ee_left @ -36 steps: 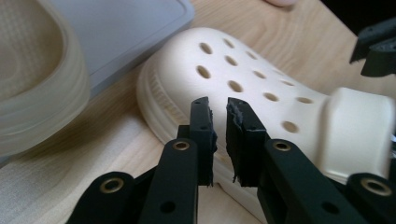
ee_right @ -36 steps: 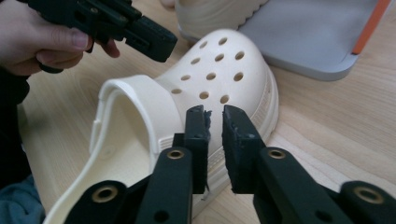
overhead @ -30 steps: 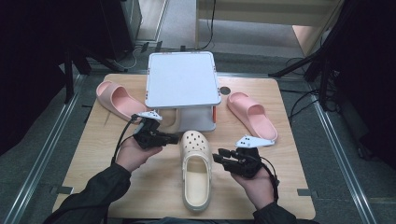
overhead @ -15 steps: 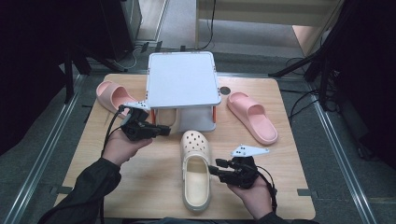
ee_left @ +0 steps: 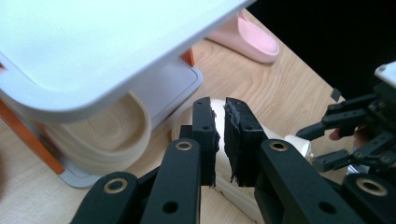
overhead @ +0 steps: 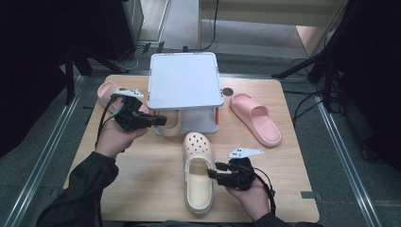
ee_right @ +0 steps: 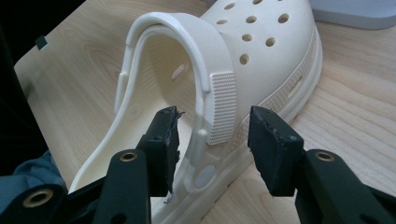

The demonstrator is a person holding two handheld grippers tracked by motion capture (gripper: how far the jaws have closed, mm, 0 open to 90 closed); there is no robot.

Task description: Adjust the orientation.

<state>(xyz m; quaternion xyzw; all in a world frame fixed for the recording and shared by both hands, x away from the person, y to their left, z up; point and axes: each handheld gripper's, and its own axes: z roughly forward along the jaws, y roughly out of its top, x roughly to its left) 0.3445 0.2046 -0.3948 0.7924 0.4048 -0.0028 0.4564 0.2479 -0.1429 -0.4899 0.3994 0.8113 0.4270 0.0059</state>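
Two claws are seen at work over the wooden bench (overhead: 142, 179), whose front left stretch lies bare and open. A white two-tier stand (overhead: 184, 78) is set at the back middle, its top shelf overhanging the lower tray. Under that overhang a cream clog (ee_left: 107, 135) is tucked on the lower tray, its rounded end reaching past the tray's front left corner. A second cream clog (overhead: 198, 172) is laid on the bench just in front of the stand, toe toward it, heel close to the near edge. A pink slide (overhead: 255, 117) is seen right of the stand, well clear of the bench's right edge; another pink slide (overhead: 108, 92) is partly hidden behind the left hand, near the back left corner.

The left claw (overhead: 161, 120) is held at the stand's left front corner, beside the tucked clog, its jaws drawn together to a thin slit with nothing between them, as the left gripper view shows. The right claw (overhead: 213, 174) is held at the right flank of the front clog; in the right gripper view its jaws stand wide, one inside the shoe's opening, one outside, with the heel strap (ee_right: 219, 102) between them and no contact seen.
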